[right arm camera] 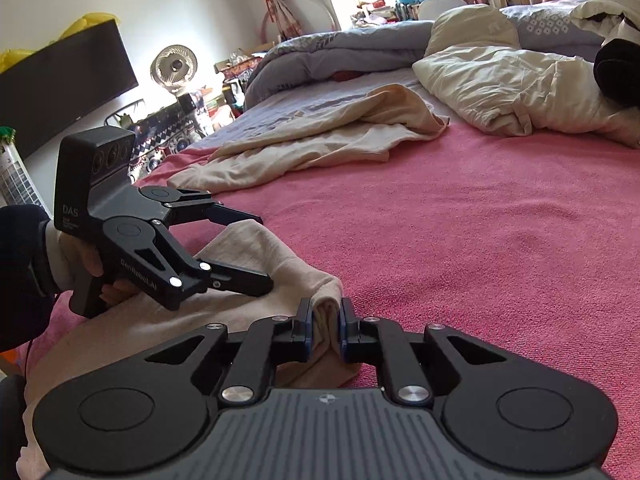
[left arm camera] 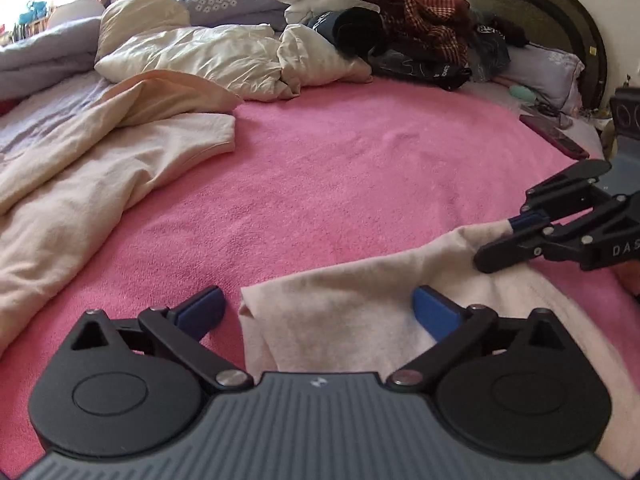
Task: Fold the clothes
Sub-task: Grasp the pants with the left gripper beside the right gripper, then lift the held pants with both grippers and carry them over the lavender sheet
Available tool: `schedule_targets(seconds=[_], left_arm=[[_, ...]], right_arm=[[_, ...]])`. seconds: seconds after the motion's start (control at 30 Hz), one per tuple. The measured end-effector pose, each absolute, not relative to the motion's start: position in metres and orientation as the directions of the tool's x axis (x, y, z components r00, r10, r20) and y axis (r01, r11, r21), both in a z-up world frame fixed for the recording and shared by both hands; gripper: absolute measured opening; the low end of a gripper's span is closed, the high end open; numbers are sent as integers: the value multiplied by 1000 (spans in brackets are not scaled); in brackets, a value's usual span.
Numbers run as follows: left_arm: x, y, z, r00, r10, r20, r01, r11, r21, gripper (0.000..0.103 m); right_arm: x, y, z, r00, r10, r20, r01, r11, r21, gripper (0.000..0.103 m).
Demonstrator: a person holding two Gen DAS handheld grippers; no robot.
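A pale pink garment point(left arm camera: 360, 312) lies on the pink bed cover point(left arm camera: 340, 168), close in front of both grippers. My left gripper point(left arm camera: 320, 312) is open, its blue pads on either side of the garment's near fold, holding nothing. My right gripper point(right arm camera: 325, 320) is shut on a bunched edge of the same garment point(right arm camera: 280, 264). In the left wrist view the right gripper point(left arm camera: 508, 236) pinches the cloth at the right. In the right wrist view the left gripper point(right arm camera: 256, 252) hovers open just above the cloth.
A cream garment point(left arm camera: 100, 168) lies crumpled at the left of the bed. A cream duvet point(left arm camera: 208, 56), dark clothes and a plaid cloth point(left arm camera: 416, 8) are piled at the back. A phone point(left arm camera: 554, 136) lies at the right edge. A fan point(right arm camera: 175, 65) stands beyond the bed.
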State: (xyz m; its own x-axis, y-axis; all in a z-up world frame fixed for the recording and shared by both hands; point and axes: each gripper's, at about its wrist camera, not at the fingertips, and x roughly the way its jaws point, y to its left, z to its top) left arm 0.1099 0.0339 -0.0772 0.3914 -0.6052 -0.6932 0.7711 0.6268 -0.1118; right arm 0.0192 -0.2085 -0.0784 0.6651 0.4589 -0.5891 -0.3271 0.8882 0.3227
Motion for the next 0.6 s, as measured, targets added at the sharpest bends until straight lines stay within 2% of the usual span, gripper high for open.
schedule_targets(seconds=[0.03,0.17,0.2,0.23,0.37,0.6], left_arm=[[110,36,-76,388,-616,-686,764,631,-135,78],[114,49,-68,397,-614,-682,683,694,-227,45],[114,51,-66,381,-624,-682,671,694,-261,29],[113,52,-64,368,-633,-681,667,690,-282,22],[90,44,-50,426,-622,-657,705,683,-190,18],[58,63,-1,518,-659,-546,685,701,-197,17]], right_arm=[[19,-209,-79,664,462,-587,-325,886,330,14],[18,-212,-80,669,470,-575,-314,881,355,14],[17,-213,-79,673,471,-571,-310,880,360,14],[17,-213,-79,677,471,-566,-305,879,366,14],[12,-211,-71,697,452,-557,-291,888,357,13],[-11,-208,-26,751,453,-480,-316,885,341,12]])
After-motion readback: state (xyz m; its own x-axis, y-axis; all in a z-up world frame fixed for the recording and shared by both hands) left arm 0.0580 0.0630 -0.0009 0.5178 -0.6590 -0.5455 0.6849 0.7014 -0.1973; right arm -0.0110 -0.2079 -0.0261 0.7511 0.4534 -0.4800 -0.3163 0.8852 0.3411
